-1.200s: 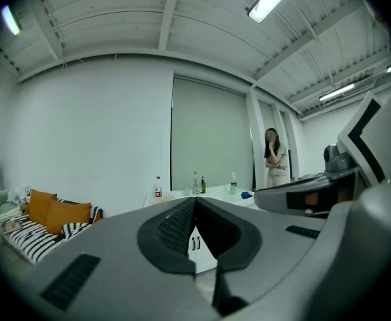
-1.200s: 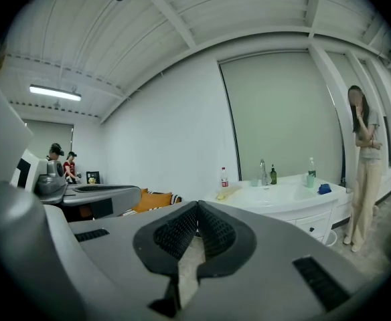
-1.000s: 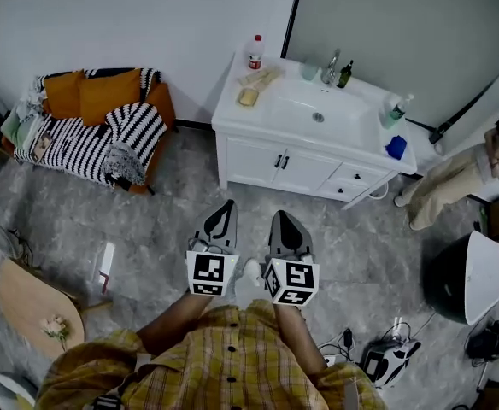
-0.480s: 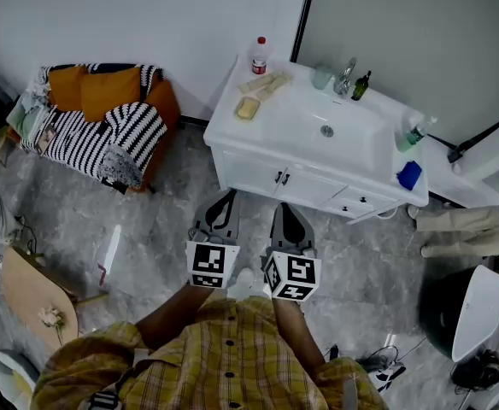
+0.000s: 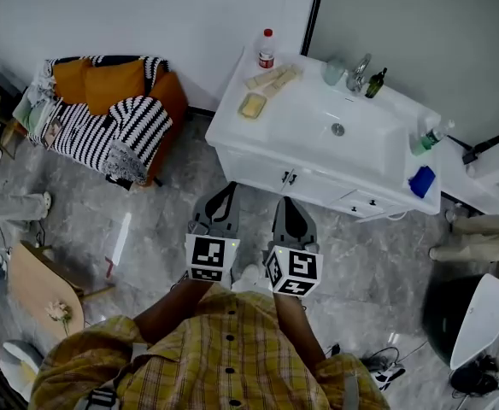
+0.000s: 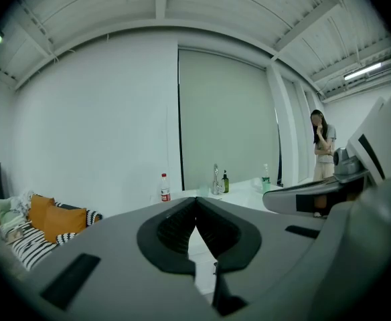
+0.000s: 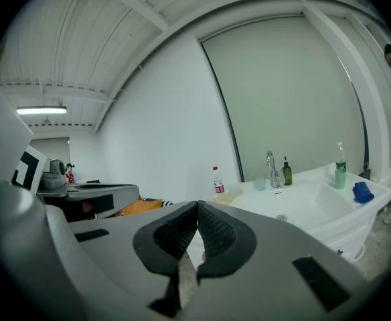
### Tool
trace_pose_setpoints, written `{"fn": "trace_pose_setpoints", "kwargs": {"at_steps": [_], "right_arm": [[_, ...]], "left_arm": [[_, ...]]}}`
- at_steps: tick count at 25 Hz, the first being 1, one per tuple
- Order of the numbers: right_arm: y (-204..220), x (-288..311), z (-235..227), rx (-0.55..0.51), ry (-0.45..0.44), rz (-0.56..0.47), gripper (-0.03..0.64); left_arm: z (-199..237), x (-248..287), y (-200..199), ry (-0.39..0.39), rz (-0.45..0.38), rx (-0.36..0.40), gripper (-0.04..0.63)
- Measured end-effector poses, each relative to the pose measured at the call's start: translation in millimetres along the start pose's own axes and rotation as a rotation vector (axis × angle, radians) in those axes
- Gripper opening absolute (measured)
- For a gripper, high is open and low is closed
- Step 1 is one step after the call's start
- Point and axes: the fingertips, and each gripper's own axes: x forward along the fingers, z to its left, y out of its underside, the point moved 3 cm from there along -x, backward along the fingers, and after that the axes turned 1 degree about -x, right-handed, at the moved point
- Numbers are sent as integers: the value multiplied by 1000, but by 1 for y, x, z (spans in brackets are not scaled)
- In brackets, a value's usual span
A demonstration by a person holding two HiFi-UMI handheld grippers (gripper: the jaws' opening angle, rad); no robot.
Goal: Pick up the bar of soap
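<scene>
The bar of soap [image 5: 252, 106] is a pale yellow block on the left end of the white vanity counter [image 5: 229, 130], beside the basin [image 5: 339, 129]. Both grippers are held low in front of me, over the floor and short of the cabinet front. The left gripper [image 5: 230, 187] is shut with nothing in it; in the left gripper view [image 6: 195, 200] its pads meet. The right gripper [image 5: 284, 201] is also shut and empty, its pads touching in the right gripper view [image 7: 197, 205]. The soap lies well ahead of both, up and slightly to the left.
On the counter stand a red-capped bottle [image 5: 267, 49], a cup [image 5: 333, 71], a faucet [image 5: 358, 71], a dark bottle [image 5: 375, 84], a green bottle [image 5: 427, 137] and a blue cloth [image 5: 420, 181]. A striped sofa [image 5: 104, 114] is at left; a person's legs [image 5: 480, 233] at right.
The vanity and soap have drifted right and slightly lower in the head view. Both grippers stay shut and keep their place in front of me.
</scene>
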Motion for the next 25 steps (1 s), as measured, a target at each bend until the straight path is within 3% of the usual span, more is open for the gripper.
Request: {"fn": "trace_pose_setpoints", "kwargs": {"at_steps": [5, 12, 25], "right_arm": [[-9, 38, -15, -8, 38, 5, 17], [-35, 120, -26, -37, 114, -4, 17], [-58, 248, -1, -44, 204, 21, 17]], "left_arm": [[21, 45, 1, 22, -1, -10, 11], [83, 126, -13, 68, -15, -28, 11], [175, 223, -19, 167, 13, -34, 11]]}}
